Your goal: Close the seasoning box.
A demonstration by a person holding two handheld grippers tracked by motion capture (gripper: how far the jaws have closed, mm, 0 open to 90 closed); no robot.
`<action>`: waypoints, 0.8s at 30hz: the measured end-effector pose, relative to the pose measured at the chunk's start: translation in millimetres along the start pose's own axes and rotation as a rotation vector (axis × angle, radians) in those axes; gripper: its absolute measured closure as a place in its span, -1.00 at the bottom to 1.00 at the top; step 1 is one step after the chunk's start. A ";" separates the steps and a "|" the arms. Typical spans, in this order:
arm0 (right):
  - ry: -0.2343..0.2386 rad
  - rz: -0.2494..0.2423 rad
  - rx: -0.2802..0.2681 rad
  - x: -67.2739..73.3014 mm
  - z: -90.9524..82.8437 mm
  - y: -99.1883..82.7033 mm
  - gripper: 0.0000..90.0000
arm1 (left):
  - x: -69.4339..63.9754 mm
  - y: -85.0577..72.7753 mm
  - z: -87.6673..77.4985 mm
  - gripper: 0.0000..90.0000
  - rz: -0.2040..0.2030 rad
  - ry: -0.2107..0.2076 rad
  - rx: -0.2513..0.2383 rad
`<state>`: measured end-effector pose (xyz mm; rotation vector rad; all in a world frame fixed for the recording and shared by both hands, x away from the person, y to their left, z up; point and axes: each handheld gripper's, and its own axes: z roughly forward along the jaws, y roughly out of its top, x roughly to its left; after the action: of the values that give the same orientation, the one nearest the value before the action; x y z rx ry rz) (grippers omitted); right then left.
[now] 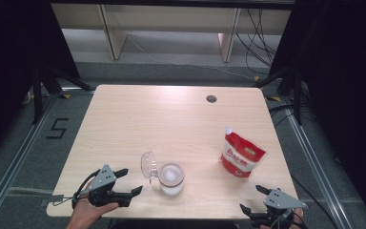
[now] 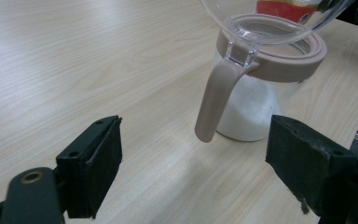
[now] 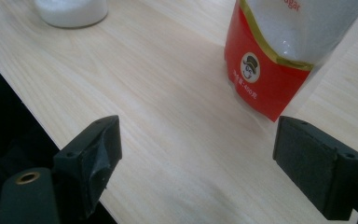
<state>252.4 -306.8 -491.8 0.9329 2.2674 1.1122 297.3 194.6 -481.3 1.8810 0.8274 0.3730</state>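
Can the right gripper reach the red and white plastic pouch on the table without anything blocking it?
Probably yes. The right gripper is open and holds nothing, and bare wooden table lies between its jaws and the red and white plastic pouch, which stands upright ahead of it.

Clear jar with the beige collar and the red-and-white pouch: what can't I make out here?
- Clear jar with beige collar: in the left gripper view its open clear lid is cut by the top edge.
- Red-and-white pouch: top cut off in the right gripper view.
- Pouch print: too small in the high view.
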 end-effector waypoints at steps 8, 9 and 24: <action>0.006 0.006 0.014 0.8 0.9 0.3 -0.64 | 2.0 5.5 -3.9 -0.59 -0.024 0.022 -0.022; 0.006 0.006 0.014 0.8 0.9 0.3 -0.64 | 2.0 5.5 -3.9 -0.59 -0.024 0.022 -0.022; -0.002 -0.009 0.019 2.0 1.1 -1.6 -0.63 | 5.5 27.6 -11.2 -0.38 -0.080 0.008 -0.095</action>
<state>251.1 -305.5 -493.8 0.9300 2.2822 1.0865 305.1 198.7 -452.3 1.7536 0.8729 0.3642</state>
